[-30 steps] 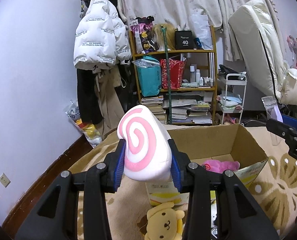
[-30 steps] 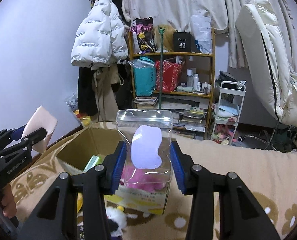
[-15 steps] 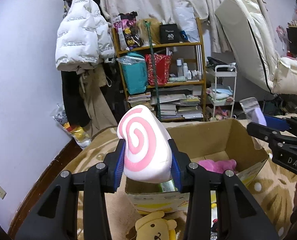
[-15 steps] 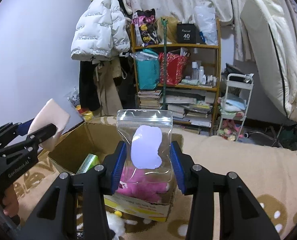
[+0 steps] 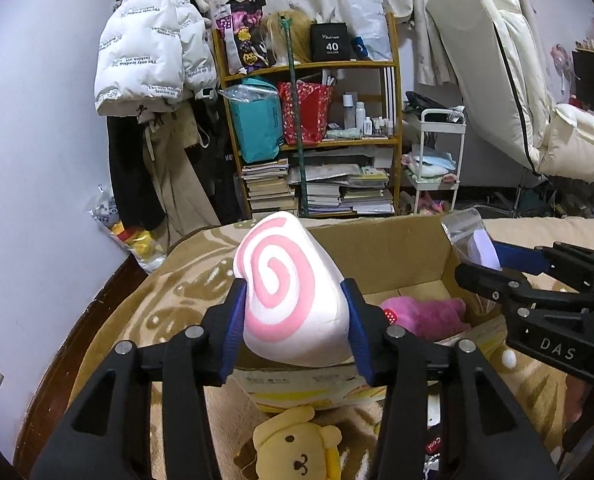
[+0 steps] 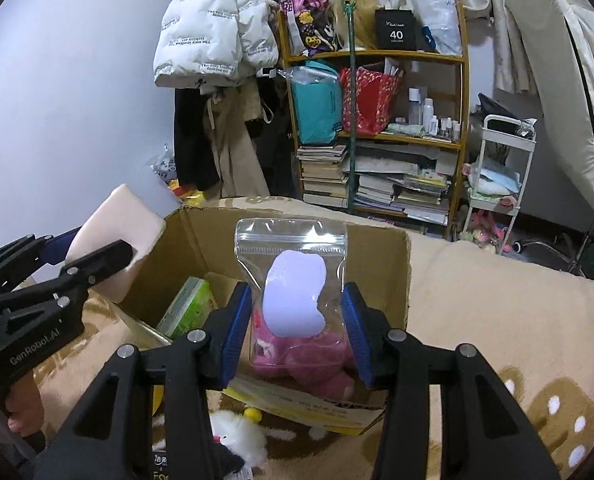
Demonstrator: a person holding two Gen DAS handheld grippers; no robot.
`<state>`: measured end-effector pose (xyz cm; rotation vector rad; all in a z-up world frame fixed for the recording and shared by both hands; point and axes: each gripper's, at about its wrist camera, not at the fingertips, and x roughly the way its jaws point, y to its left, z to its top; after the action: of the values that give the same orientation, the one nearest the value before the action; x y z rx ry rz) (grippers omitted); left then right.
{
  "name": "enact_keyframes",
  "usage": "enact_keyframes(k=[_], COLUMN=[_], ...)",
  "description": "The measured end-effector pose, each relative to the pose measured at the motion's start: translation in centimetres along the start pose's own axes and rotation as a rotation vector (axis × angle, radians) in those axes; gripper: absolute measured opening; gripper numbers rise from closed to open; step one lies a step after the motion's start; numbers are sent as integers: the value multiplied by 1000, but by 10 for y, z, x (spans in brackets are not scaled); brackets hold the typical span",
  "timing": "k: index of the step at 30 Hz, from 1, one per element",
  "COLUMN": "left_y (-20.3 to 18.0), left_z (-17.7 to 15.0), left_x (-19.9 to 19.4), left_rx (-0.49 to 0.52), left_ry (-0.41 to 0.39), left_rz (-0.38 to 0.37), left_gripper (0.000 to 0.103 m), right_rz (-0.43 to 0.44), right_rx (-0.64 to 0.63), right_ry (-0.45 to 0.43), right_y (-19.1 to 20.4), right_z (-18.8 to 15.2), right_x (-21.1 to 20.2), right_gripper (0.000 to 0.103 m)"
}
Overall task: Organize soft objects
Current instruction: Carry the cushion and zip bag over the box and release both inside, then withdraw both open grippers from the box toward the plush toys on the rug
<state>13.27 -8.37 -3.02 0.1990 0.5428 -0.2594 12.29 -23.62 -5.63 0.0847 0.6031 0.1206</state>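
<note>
While the swirl cushion (image 5: pixel 293 292), white with a pink spiral, sits between the blue pads of the left gripper (image 5: pixel 293 326) just above the near wall of the cardboard box (image 5: pixel 381 256), the drop into the box looks like the step in hand. Earlier frames are given, and those jaws have just been opening; the pads now lie along the cushion's sides with little squeeze, so I judge the hold is close to letting go.

To the right, the right gripper (image 6: pixel 297 320) carries a clear zip bag (image 6: pixel 291 276) with a pale lilac piece inside, over the box's middle. Its jaws have also just been opening, and the bag's edges seem barely touched by the pads; whether they still pinch it I cannot tell.

Inside the box lie a pink plush (image 6: pixel 305 360) and a green packet (image 6: pixel 189 308).

Next, each gripper needs to spread wide enough for its load to fall clear inside the walls.

On the beige blanket (image 6: pixel 497 320) near the box, a yellow bear plush (image 5: pixel 297 452) and a white fluffy toy (image 6: pixel 237 432) wait, both partly hidden by gripper arms. The box floor is mostly out of sight.
</note>
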Motion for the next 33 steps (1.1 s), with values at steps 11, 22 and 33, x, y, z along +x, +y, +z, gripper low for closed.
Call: enact_keyframes(k=[11,22,33], left_y=[1,24,32], left_z=[0,-3,-9], left_x=[-7,-35,-71], left_rx=[12,-34,-34], left_ry=[-5,4,1], left_rz=[25,46,103], left_gripper=[68,83,97], right_rz=[-1,-7,-34], right_rx=[-2,14,11], right_ry=[-2,-26,-46], right_y=[4,9,19], right_z=[-1,1,-7], right_x=[-4,-27,-63], right_gripper=[64,86,103])
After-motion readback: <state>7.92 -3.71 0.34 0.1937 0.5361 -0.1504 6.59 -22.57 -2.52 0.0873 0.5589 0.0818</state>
